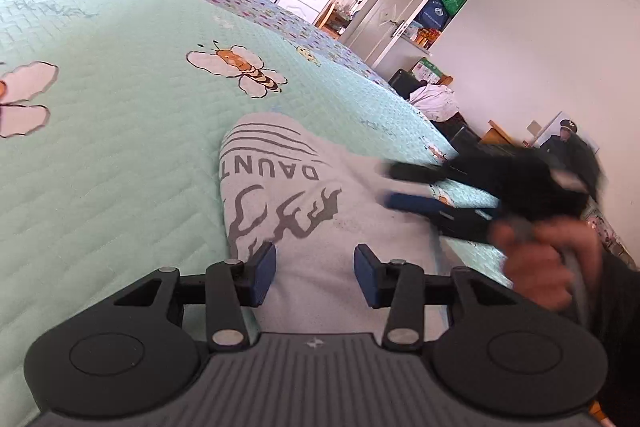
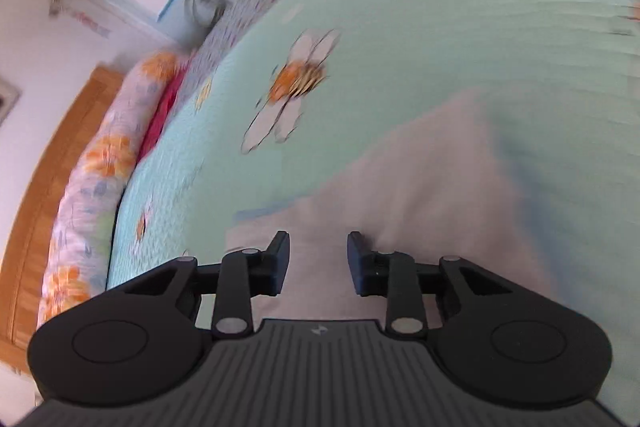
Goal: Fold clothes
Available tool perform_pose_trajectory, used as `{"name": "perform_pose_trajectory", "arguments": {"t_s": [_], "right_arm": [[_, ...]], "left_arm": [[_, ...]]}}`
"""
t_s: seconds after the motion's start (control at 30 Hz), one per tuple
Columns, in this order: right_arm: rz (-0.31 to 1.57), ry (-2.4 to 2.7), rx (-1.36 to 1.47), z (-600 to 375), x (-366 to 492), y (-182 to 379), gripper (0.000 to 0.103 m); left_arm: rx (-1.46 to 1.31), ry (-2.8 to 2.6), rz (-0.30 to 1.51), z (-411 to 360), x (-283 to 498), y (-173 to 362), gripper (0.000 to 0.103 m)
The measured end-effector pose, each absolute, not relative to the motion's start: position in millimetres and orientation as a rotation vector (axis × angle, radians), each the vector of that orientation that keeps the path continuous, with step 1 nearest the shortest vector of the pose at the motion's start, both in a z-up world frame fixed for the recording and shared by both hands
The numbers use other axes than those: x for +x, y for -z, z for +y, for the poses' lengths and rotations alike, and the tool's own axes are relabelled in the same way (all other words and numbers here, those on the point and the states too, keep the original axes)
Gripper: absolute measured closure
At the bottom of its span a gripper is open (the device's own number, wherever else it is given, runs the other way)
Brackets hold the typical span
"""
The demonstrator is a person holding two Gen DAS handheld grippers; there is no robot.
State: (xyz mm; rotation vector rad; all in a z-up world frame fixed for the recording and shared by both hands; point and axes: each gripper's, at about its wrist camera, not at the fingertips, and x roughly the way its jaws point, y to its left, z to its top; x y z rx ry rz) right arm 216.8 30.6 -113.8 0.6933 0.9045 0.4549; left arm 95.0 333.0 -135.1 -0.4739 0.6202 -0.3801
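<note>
Already folded narrow, the grey garment lies flat on the bed; the left tool and right tool hover over it, jaws apart, seemingly empty, probably positioning for another fold.

A pale grey garment with dark printed lettering lies on the bed, on a mint quilted cover with bee motifs, near the bed's right edge. The left gripper hovers over its near end, jaws apart with nothing between them. The right gripper, blurred, reaches in over the right edge, held by a hand.
</note>
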Motion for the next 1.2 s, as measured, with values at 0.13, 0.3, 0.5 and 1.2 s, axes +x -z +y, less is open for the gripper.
{"name": "perform_pose_trajectory", "arguments": {"t_s": [0.13,0.3,0.5,1.2], "right_arm": [[0.879,-0.442,0.533,11.1,145.0,106.8,0.059],[0.789,-0.397,0.129,19.6,64.1,116.6,0.059],[0.658,-0.378,0.029,21.5,34.6,100.4,0.053],[0.598,-0.403,0.055,19.0,8.5,107.5,0.041]], "left_arm": [[-0.333,0.394,0.588,312.2,70.4,113.9,0.05],[-0.12,0.405,0.657,268.6,34.5,122.0,0.05],[-0.053,0.35,0.606,253.1,15.2,99.7,0.048],[0.006,0.296,0.744,219.3,9.6,122.9,0.034]]}}
